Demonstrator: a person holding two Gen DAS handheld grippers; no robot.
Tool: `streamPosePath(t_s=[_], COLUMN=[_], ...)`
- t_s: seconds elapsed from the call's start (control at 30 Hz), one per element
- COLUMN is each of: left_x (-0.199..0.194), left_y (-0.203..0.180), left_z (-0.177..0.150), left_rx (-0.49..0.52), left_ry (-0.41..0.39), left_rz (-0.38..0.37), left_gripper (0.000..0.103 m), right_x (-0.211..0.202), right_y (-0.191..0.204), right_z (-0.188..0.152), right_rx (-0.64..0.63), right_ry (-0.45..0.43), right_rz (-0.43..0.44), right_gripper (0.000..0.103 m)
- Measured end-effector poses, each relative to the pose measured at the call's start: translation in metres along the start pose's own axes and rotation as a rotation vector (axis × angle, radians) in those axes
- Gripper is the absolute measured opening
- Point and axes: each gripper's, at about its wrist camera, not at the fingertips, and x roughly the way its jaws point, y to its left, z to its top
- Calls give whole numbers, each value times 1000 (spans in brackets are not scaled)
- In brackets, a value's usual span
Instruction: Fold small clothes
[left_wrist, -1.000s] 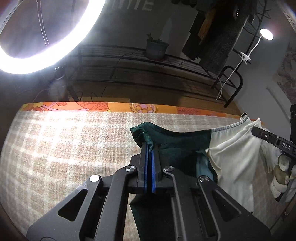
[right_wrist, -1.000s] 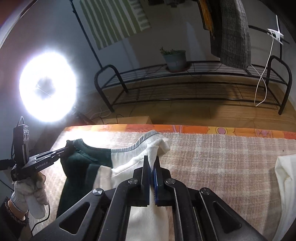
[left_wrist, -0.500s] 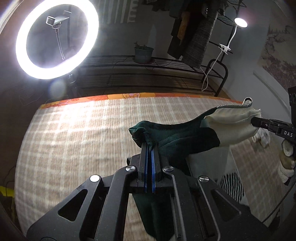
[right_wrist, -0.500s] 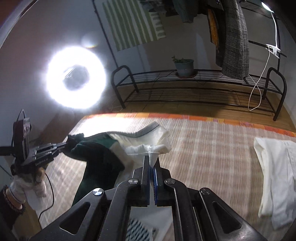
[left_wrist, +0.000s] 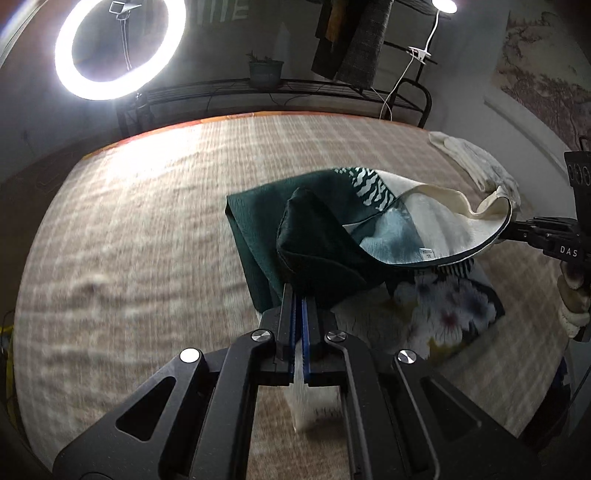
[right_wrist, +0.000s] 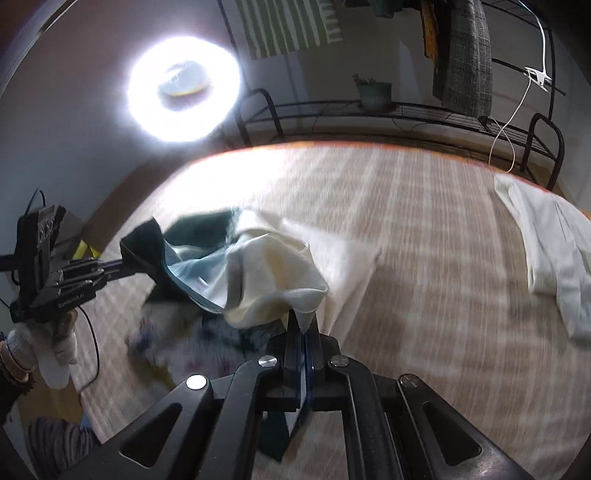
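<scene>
Both claws angle steeply down over the plaid-covered desk (left_wrist: 129, 236), side by side, each gripped by a gloved hand (right_wrist: 55, 354). The left claw (left_wrist: 299, 295) is clamped on the dark green end of the small garment (left_wrist: 332, 243); the right claw (right_wrist: 304, 325) is clamped on its cream end, the blue pads pressed together on cloth. Compared with a second ago, the desk's far edge sits farther off in both views, and the garment's upper part now arches over its lower part, which lies flat on the desk showing a flower print. A white cloth (right_wrist: 554, 243), barely visible before, now lies in full view well apart at the desk's right edge.
</scene>
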Motion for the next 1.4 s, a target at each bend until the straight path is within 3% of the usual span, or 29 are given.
streamPosePath(t_s=[0.23,0.33,0.37,0.4,0.5,0.57,0.6,0.67,0.8,0.97,1.0,1.03,1.07,1.17,1.3,1.4], left_x=[-27,-39,-42,-46,-50,-45,-41,-31,-10,3,4,5,5,-8,-36,-41], left_y=[8,21,27,35,59,74,78,82,83,85,85,85,84,79,67,59], left_z=[-30,-44,-48,-51,-53,-54,-55,-58,-65,-76,-77,-78,-78,-71,-62,-64], left_rx=[11,-4,-25,-58,-189,-316,-363,-455,-587,-704,-721,-739,-750,-718,-639,-550], left_ry=[-9,5,5,5,10,32,42,76,167,188,182,180,176,125,73,73], left_rz=[-42,-51,-60,-68,-120,-176,-205,-254,-341,-398,-409,-418,-423,-400,-377,-311], left_gripper=[0,0,0,0,7,34,38,44,44,42,34,9,1,1,1,1], right_x=[-8,-19,-23,-29,-42,-47,-45,-41,-27,-8,-4,0,3,9,-14,-35], right_y=[10,13,13,14,13,4,1,-12,-39,-48,-46,-44,-43,-43,-37,-34], right_z=[-33,-43,-46,-51,-58,-59,-60,-59,-66,-83,-86,-87,-88,-90,-82,-78], right_rx=[-79,-106,-111,-120,-110,-52,-12,87,353,525,538,546,555,600,566,535], right_ry=[18,29,30,27,7,5,7,13,29,63,69,72,74,68,16,-25], right_rz=[-59,-26,-15,-11,10,41,55,90,171,297,315,325,338,395,391,381], right_gripper=[0,5,12,26,30,32,34,37,49,48,48,46,33,7,2,2])
